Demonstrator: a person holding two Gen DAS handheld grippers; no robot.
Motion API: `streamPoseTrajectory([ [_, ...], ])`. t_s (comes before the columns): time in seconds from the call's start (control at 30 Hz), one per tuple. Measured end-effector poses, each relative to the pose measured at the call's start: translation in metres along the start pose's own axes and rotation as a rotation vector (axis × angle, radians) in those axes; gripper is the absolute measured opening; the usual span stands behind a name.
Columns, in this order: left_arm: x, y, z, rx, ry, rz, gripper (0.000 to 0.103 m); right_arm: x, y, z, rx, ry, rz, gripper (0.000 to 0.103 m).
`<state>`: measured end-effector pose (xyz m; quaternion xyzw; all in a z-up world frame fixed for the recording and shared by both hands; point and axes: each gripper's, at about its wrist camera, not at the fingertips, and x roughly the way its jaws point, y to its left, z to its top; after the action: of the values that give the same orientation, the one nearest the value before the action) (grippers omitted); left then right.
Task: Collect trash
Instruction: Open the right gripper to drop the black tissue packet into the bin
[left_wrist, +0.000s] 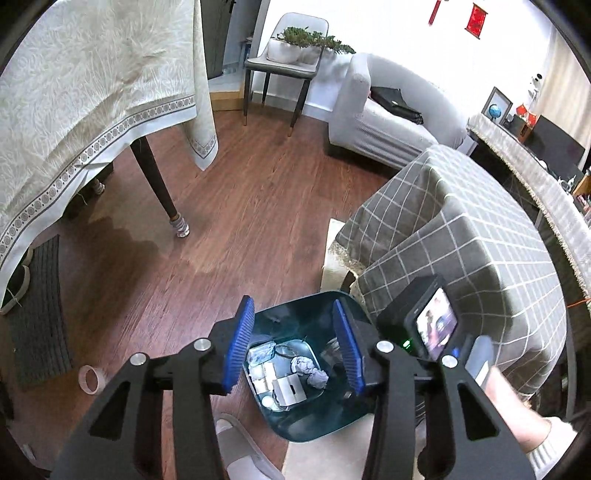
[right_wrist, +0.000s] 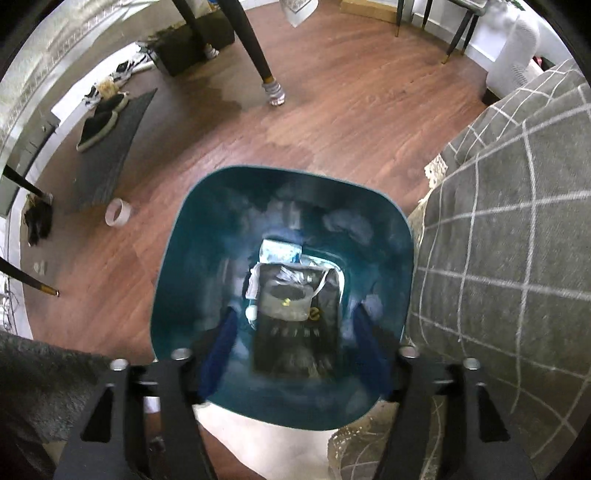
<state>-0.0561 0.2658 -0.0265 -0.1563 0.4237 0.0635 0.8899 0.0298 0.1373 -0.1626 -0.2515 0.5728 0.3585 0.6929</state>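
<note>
Ribbed blue pads (left_wrist: 242, 343), glossy teal bin (right_wrist: 177, 280), crumpled paper (left_wrist: 309, 371)

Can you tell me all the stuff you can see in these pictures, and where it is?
trash bin: one, teal, on the floor beside the checked cloth, open at the top
trash in the bin: several pieces, white paper, crumpled balls and wrappers, at the bottom
dark packet: one, blackish, blurred, inside the bin between the right gripper's fingers
tape roll: one, whitish, on the wood floor left of the bin
dark mat: one, grey, on the floor with shoes on it
checked cloth: one, grey with white lines, draped over furniture right of the bin
table leg: one, dark, under a cream tablecloth
chair: one, grey, far side, holding a plant
left gripper: open, above the bin
right gripper: open, over the bin
</note>
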Motion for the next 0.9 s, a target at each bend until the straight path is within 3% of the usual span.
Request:
streamPoseTrajectory([
  [0.17, -0.012, -0.006, 0.005, 0.007, -0.031, -0.009, 0.047, -0.001, -0.003, -0.01, -0.031, 0.017, -0.016, 0.072],
  [0.3, -0.021, -0.016, 0.008, 0.021, -0.055, -0.011, 0.047, -0.015, -0.003, -0.015, -0.042, -0.02, 0.0, 0.072],
  [0.43, -0.026, -0.02, 0.012, 0.013, -0.069, -0.015, 0.047, -0.041, 0.002, -0.013, -0.051, -0.092, 0.023, 0.06],
  [0.6, -0.045, -0.026, 0.023, 0.002, -0.112, -0.045, 0.05, -0.08, 0.009, -0.008, -0.044, -0.21, 0.038, 0.057],
  [0.77, -0.067, -0.029, 0.029, 0.021, -0.166, -0.011, 0.052, -0.134, 0.005, -0.005, 0.01, -0.333, 0.109, 0.056],
  [0.9, -0.081, -0.032, 0.025, 0.047, -0.183, 0.005, 0.053, -0.176, 0.005, -0.008, -0.004, -0.437, 0.025, 0.054],
])
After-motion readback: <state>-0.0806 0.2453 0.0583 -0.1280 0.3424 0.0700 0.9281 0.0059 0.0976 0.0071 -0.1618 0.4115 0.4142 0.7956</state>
